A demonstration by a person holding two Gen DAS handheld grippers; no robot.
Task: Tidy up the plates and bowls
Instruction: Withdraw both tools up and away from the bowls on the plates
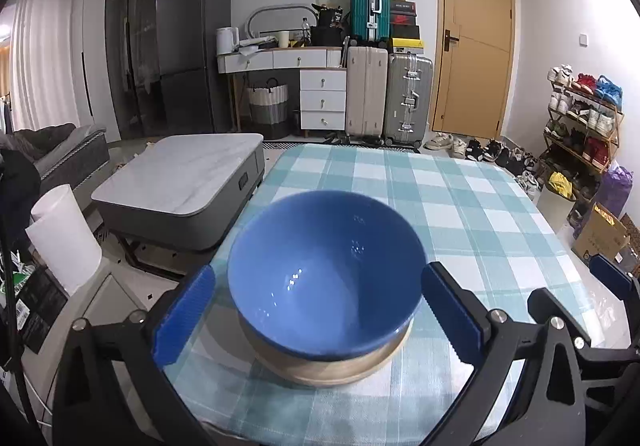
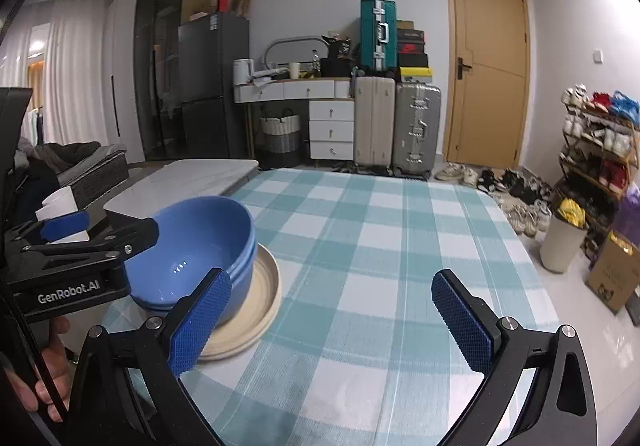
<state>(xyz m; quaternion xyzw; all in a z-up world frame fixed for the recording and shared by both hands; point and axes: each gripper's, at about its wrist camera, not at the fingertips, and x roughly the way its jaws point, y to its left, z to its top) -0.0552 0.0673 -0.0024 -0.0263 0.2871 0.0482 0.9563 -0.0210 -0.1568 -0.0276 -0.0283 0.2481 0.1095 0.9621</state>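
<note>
Two handheld grippers sit nearest the viewer, both with blue-padded fingers spread wide and gripping nothing. The left gripper (image 1: 316,310) straddles a blue bowl (image 1: 324,278), a pad on each side of the rim with a visible gap to each, so the bowl stands free. The right gripper (image 2: 340,322) hovers over bare checked cloth, to the right of the stack, its left finger overlapping the plate's edge in that view.

That stack is at the near left of the table (image 2: 400,246), which wears a teal and white checked tablecloth. In the right wrist view the blue bowl (image 2: 200,246) nests inside a second blue bowl (image 2: 240,286) of the same shape, and both rest on a cream plate (image 2: 264,298). Both bowls appear empty; only light glints show inside the upper one. Stacking like with like, widest piece at the bottom, probably explains the arrangement, and the sorting looks close to done.

Beyond the table stand a marble-topped coffee table (image 1: 180,174), suitcases (image 1: 388,94) and a tan door (image 1: 472,46).
</note>
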